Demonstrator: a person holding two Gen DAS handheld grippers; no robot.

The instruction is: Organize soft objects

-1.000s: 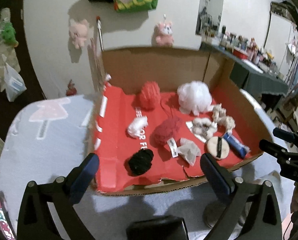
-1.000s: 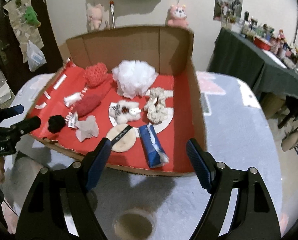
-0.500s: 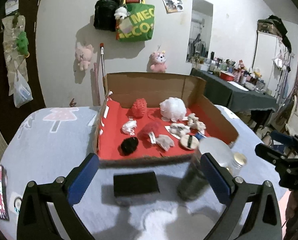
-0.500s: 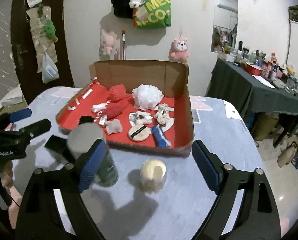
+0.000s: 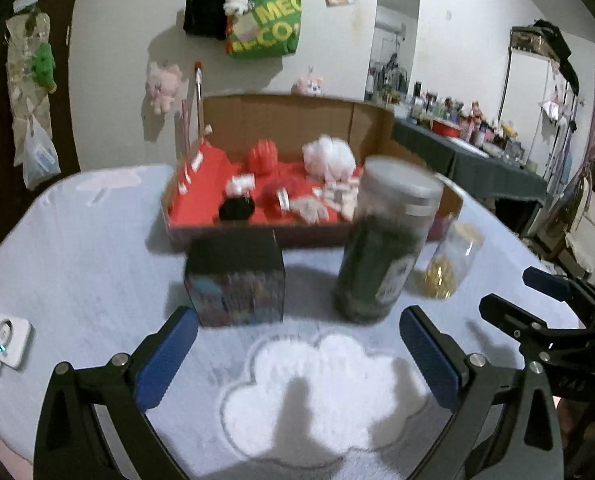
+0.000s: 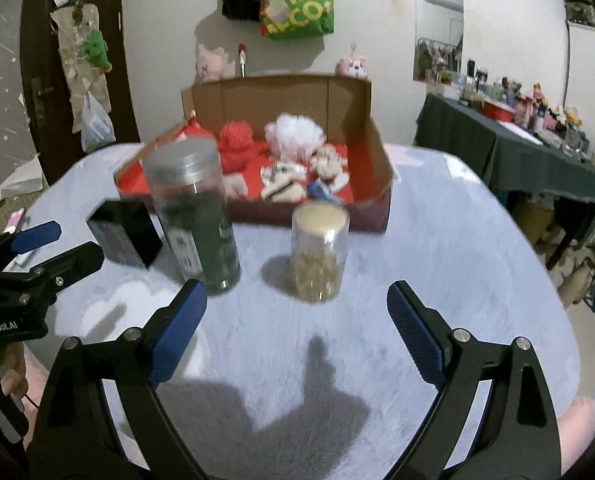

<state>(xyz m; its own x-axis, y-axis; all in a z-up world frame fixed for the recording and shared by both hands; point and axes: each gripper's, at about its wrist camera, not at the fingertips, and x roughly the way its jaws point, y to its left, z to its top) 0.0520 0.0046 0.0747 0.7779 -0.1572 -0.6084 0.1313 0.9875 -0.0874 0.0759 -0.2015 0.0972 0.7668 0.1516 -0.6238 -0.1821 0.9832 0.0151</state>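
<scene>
With both grippers' jaws wide and empty, you face the cardboard box (image 6: 377, 168) at the counter's far edge; next, reach for one soft item.

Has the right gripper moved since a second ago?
Yes. The right gripper has pulled back from the box: the tall jar and small jar now stand between them.

Soft objects (image 6: 293, 136) (red, white and black puffs, some blurred) lie scattered in the red-lined cardboard box (image 6: 379, 148).
</scene>
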